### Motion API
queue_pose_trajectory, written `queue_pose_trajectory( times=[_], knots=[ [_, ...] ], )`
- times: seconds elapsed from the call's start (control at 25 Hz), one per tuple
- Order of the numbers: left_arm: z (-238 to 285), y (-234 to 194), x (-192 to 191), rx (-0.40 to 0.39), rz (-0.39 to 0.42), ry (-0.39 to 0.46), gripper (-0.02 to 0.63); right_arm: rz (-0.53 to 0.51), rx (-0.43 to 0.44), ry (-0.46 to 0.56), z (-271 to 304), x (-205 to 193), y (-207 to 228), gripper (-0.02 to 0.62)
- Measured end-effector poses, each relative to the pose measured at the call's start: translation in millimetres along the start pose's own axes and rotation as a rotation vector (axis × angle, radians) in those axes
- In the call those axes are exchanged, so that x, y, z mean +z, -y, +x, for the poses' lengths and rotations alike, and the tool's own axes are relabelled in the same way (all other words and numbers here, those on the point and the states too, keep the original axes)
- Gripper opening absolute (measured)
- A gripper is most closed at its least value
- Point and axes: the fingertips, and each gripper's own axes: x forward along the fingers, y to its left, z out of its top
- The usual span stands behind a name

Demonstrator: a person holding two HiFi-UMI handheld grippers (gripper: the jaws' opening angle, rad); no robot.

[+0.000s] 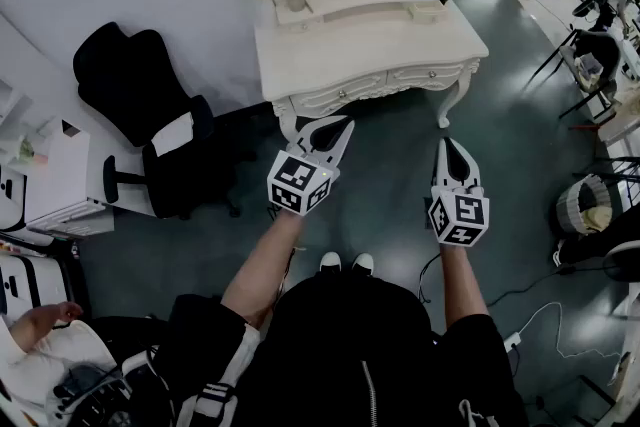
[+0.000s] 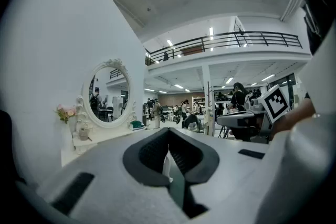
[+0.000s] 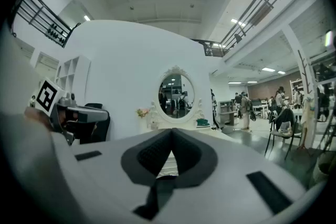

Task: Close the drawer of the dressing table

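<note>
Dressing table (image 1: 370, 45) just ahead of left hand-held gripper (image 1: 343, 126) and right hand-held gripper (image 1: 448, 145), both pressed together.

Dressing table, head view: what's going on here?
A person stands in front of the white dressing table with a hand-held gripper in each hand, both held level and pointing toward it. The left hand-held gripper and the right hand-held gripper both have their jaws together with nothing between them, and neither touches the table. The drawer fronts look flush from here. No drawer is visibly pulled out. A black office chair stands to the left.
</note>
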Motion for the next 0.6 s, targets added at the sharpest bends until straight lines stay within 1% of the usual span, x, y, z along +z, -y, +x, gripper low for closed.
queue_pose_trajectory(
  times=[0.28, 0.6],
  knots=[
    [-3, -5, -9, 0.002, -0.003, -0.008, 0.002, 0.004, -0.005, 0.01, -1, -5, -3, 0.002],
    [26, 4, -13, -0.005, -0.017, -0.012, 0.002, 0.011, 0.009, 0.001, 5, -9, 15, 0.002]
  ],
)
